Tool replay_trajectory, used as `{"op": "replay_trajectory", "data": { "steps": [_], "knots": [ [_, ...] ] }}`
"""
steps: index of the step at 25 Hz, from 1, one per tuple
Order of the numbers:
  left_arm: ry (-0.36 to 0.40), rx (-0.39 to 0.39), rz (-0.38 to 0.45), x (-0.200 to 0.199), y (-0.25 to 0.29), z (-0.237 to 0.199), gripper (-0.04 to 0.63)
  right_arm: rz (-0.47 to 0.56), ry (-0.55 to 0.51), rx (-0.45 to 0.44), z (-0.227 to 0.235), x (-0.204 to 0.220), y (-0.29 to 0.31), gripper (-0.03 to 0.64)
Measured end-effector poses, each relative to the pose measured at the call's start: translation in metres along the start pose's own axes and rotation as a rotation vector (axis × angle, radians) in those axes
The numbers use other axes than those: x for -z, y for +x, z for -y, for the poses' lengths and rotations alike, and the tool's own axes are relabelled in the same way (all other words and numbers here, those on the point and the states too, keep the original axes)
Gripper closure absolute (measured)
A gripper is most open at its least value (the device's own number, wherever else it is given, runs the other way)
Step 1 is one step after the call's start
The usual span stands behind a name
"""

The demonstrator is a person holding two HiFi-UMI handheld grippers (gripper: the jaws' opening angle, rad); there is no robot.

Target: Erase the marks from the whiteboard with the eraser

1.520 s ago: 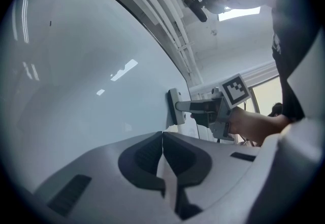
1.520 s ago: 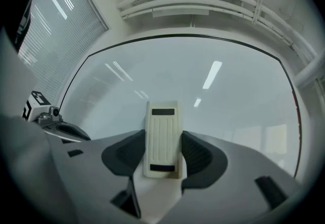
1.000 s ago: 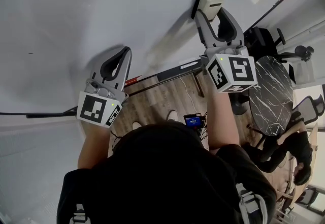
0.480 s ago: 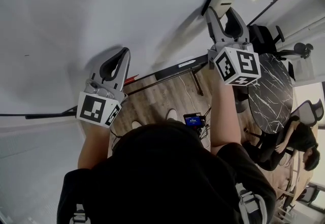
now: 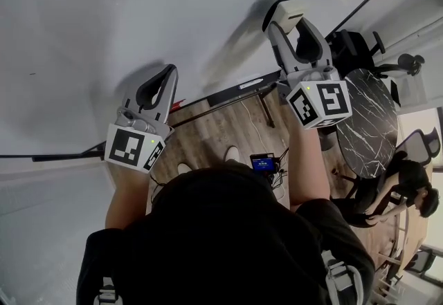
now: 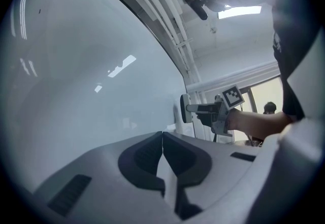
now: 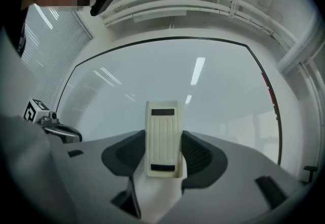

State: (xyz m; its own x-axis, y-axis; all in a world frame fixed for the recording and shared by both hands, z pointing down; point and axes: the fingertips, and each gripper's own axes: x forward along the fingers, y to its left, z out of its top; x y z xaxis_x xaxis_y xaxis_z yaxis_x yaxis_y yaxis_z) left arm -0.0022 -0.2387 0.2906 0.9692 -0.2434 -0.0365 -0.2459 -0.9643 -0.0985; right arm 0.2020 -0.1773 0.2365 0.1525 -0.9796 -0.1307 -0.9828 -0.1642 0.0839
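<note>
White, glossy whiteboard fills the upper part of the head view. At its far left sits a small dark mark, the only clear mark in that view.

Next comes the left gripper, raised near the board's lower edge. Its own view shows the jaws pressed together with nothing between them. Just to its right, a small red item, perhaps a pen, lies at the dark ledge under the board.

Further right, the right gripper points at the board with its jaws pinching the cream eraser by its long sides. In the right gripper view the ribbed back of the eraser faces the camera. Whether its felt face touches the board cannot be told. At far right, off the board, stands a dark marbled round table.

Likely hazards:
- The eraser is held only at its sides, so a hard or tilted press could twist it in the jaws or push it out.
- The dark mark lies well apart from the eraser, with the left gripper between them. A sweep towards it could strike that gripper, or stop short and leave the mark.
- A pass made without full contact would remove nothing.
</note>
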Motion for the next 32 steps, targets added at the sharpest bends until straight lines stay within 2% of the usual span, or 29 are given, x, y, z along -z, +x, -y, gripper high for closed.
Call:
{"op": "replay_trajectory", "data": {
  "steps": [5, 10, 16, 22, 32],
  "knots": [
    [-0.010, 0.002, 0.004, 0.023, -0.008, 0.001, 0.589, 0.016, 0.011, -0.105, -0.039, 0.027, -0.011, 0.393],
    [-0.008, 0.016, -0.005, 0.018, -0.004, 0.005, 0.589, -0.029, 0.046, -0.203, -0.066, 0.047, -0.017, 0.393],
    [-0.013, 0.029, -0.015, 0.036, -0.013, 0.012, 0.589, -0.042, 0.069, -0.306, -0.108, 0.072, -0.026, 0.393],
    [0.003, 0.057, 0.020, 0.048, -0.027, 0.022, 0.591, -0.061, 0.098, -0.355, -0.131, 0.094, -0.038, 0.393],
    [-0.039, 0.132, -0.049, 0.088, -0.042, 0.046, 0.591, -0.095, 0.127, -0.398, -0.160, 0.131, -0.059, 0.393]
  ]
}}
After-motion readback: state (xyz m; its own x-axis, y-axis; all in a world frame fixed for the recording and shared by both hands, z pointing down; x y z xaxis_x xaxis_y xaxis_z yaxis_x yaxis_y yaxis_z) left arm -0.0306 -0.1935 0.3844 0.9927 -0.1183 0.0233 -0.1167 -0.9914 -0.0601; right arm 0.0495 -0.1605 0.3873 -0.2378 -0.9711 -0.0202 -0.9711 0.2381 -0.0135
